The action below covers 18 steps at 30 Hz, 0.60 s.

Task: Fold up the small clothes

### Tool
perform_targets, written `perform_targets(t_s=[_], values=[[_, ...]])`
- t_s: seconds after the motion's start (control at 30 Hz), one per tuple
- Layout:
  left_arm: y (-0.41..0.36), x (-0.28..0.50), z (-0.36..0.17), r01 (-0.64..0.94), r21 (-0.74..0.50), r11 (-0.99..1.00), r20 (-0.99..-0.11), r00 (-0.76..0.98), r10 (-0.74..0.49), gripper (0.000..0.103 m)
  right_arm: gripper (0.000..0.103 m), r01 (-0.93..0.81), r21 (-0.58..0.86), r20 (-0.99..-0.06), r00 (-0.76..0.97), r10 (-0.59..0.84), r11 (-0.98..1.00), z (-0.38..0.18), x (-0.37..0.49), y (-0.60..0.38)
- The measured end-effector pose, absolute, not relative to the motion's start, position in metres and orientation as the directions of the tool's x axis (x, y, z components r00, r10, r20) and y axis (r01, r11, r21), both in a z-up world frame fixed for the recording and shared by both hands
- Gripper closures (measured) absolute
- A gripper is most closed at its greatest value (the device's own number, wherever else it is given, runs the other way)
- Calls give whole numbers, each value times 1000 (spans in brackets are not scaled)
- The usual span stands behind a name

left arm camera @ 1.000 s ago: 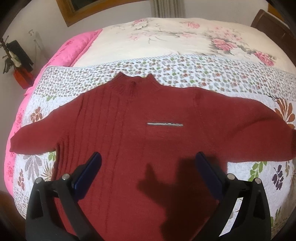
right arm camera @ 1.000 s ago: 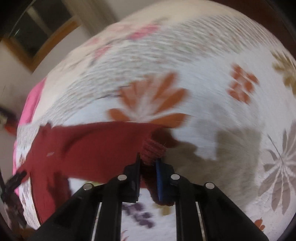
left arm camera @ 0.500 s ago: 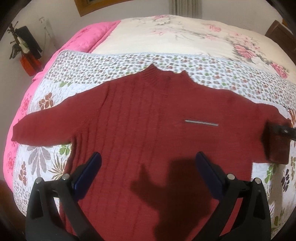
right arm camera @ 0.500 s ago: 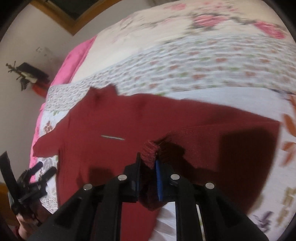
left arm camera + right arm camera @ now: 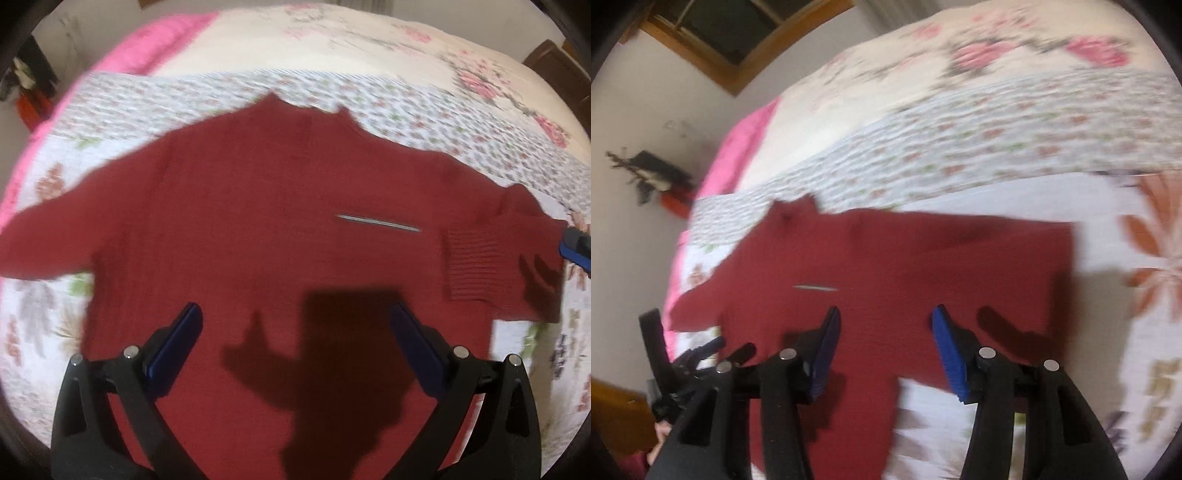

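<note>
On the bed (image 5: 369, 48), the red sweater's (image 5: 258, 221) three-o'clock sleeve (image 5: 480, 258) lies folded; both grippers' jaws are spread, so the nine-o'clock sleeve (image 5: 44, 243) seems next.

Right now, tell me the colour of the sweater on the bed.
Dark red sweater, with a thin silver bar on the chest; clearest in the left wrist view.

The sweater (image 5: 258, 206) is dark red, with a thin silver strip (image 5: 378, 223) on the chest. The quilt (image 5: 406, 110) is white with small leaf print and big orange flowers. The blanket (image 5: 159, 40) is pink. Each tool (image 5: 882, 325) is black with blue pads (image 5: 947, 343).
</note>
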<state>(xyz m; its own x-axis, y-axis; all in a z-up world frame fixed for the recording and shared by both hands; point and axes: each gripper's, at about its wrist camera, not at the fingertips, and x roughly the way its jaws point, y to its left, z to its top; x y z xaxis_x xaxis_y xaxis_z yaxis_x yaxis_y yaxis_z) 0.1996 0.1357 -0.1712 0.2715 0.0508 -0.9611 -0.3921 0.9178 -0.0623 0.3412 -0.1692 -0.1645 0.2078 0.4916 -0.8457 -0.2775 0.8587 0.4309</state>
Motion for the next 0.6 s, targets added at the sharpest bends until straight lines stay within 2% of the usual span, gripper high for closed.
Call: perform_targets(t_s=[0.13,0.23,0.53,0.57,0.6], values=[[102,230,-202,-381,-189,905,-963,252,-94,3,50,-224,398,-863,238,446,890,-170,331,-210],[77,251,-220,-374,-223,900,-960,244,-137,3,50,-213,373,-873,248,419,903,-175,318,-228],[47,281,-250,-398,-196,896,-971,205,-121,3,50,-214,355,-871,277,405,910,-179,293,-260],[45,281,-250,-395,-190,899,-972,207,-114,6,50,-212,354,-872,277,403,911,-181,292,-263],[42,281,-246,-389,-194,900,-970,215,-116,19,50,-205,358,-873,273,404,911,-183,291,-266]])
